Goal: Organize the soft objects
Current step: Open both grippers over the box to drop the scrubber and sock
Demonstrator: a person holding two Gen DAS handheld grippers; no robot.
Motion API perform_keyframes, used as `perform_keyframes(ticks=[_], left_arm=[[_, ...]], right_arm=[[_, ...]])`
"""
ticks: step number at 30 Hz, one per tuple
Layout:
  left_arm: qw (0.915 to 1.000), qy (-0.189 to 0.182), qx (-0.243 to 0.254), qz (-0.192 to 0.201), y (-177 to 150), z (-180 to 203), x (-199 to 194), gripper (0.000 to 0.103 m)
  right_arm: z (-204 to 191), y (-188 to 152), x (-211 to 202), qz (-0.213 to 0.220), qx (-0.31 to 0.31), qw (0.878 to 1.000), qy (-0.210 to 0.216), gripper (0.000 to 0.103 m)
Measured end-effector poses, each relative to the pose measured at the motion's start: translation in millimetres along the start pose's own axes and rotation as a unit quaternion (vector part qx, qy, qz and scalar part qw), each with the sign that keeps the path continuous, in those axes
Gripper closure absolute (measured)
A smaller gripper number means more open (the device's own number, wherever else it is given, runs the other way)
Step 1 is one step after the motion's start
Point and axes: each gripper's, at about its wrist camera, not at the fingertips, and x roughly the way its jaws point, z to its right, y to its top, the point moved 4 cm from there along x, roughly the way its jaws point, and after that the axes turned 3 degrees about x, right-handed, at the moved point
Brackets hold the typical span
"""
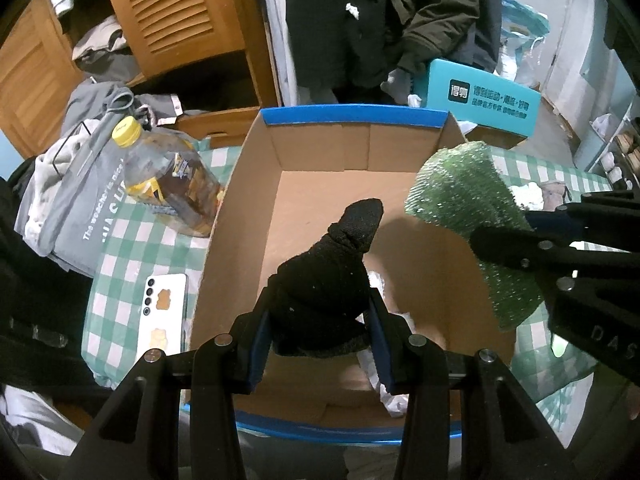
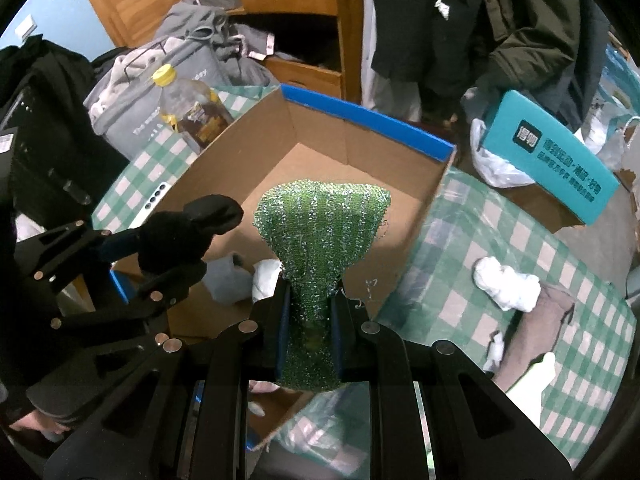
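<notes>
Black knitted glove (image 1: 324, 280) was clamped in left gripper (image 1: 320, 344), above cardboard box (image 1: 256, 184); green glittery cloth (image 2: 320, 236) was pinched tight in right gripper (image 2: 310, 328), over box's right wall. White crumpled items (image 2: 264, 280) lay inside box

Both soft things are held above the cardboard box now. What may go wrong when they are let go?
1. The right hand-held gripper holds the green sparkly cloth near the box's right wall, so it may catch the rim or fall on the checked cloth.
2. The black sock may cling to the left hand-held gripper pads.
3. The two grippers are close and may bump.
</notes>
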Motion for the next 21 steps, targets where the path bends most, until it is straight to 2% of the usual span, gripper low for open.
perform_keyframes(ticks=[7,10,14,16,21], left_arm=[[0.9999,0.007,0.001,-0.012,-3,-3,7,0.056],[0.9998,0.011,0.002,-0.013,-4,-4,7,0.054],[0.9997,0.020,0.002,-0.016,-4,-6,7,0.046],[0.9995,0.026,0.001,-0.016,-4,-8,7,0.039],[0.9995,0.029,0.001,-0.012,-4,-9,4,0.034]], right_arm=[[-9,0,15,-0.017,-0.005,1.000,0.004,0.087],[-11,0,18,-0.021,-0.004,1.000,0.006,0.079],[-10,0,18,-0.020,0.000,1.000,0.003,0.071],[-10,1,17,-0.020,0.000,1.000,0.002,0.068],[-8,1,15,-0.017,0.003,1.000,0.000,0.056]])
